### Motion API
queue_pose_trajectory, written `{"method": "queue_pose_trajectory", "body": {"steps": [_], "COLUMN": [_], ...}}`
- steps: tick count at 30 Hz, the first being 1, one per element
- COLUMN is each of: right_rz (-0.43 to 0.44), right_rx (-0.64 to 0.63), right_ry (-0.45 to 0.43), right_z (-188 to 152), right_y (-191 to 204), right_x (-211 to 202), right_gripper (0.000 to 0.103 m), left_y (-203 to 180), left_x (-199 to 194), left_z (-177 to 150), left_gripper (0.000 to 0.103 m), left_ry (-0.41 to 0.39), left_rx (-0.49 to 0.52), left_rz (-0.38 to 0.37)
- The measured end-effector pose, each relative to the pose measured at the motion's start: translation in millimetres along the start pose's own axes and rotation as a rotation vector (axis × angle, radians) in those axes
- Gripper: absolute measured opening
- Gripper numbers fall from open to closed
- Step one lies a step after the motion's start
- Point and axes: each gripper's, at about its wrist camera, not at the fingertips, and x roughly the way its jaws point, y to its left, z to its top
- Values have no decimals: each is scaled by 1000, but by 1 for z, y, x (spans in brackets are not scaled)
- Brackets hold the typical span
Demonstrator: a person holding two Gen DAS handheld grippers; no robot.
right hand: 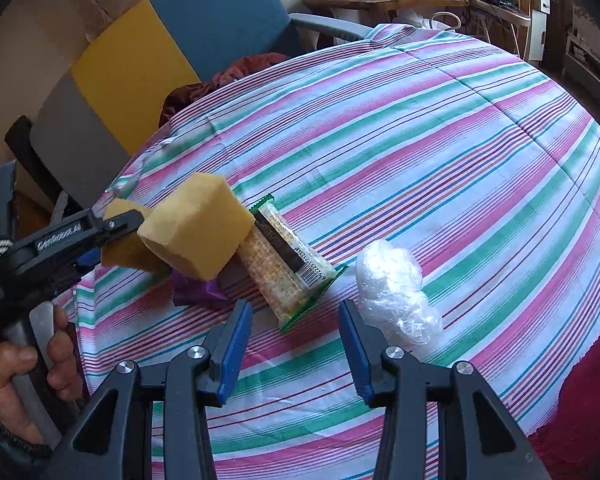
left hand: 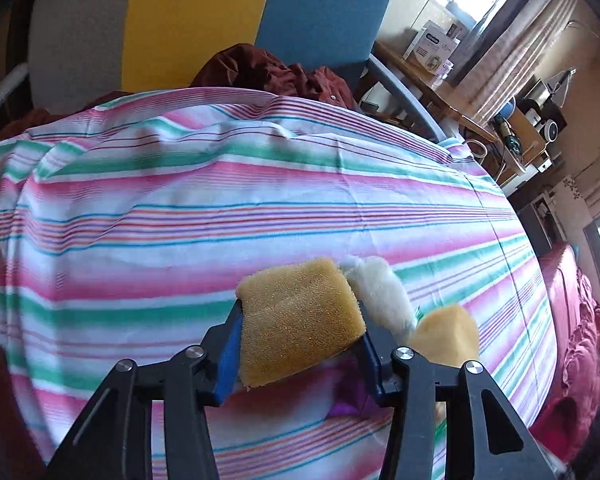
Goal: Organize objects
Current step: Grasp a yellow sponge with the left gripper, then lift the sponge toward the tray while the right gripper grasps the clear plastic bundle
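Left gripper [left hand: 300, 344] clamps a porous yellow sponge [left hand: 300, 332]; right gripper [right hand: 296, 344] fingers wide.

A striped tablecloth [right hand: 440, 140] carries a cracker packet [right hand: 288, 264], plastic wrap bundle [right hand: 396, 288] and purple wrapper [right hand: 198, 290].

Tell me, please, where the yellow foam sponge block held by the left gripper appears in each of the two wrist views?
Left wrist view: the yellow foam sponge block sits low and centre, clamped in the left gripper.
Right wrist view: the same block is at the left, raised above the striped cloth.
Shared landmark: the blue and yellow chair back beyond the cloth.
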Motion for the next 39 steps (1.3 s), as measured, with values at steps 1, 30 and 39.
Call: {"method": "queue_pose_trajectory", "body": {"steps": [1, 30, 39], "right_rz": [-2, -169, -216], "right_rx": [-1, 155, 44], "right_ry": [-2, -3, 33], "right_z": [0, 12, 8], "right_y": [0, -40, -23], "right_x": [0, 12, 24], "right_gripper": [45, 45, 36], "left_y": [3, 44, 70], "left_x": [-7, -140, -170], "left_z": [-8, -142, -159], "left_gripper": [50, 50, 50], "left_ry": [3, -61, -111], "left_rx": [7, 49, 21], "left_rz": [-2, -70, -57]}}
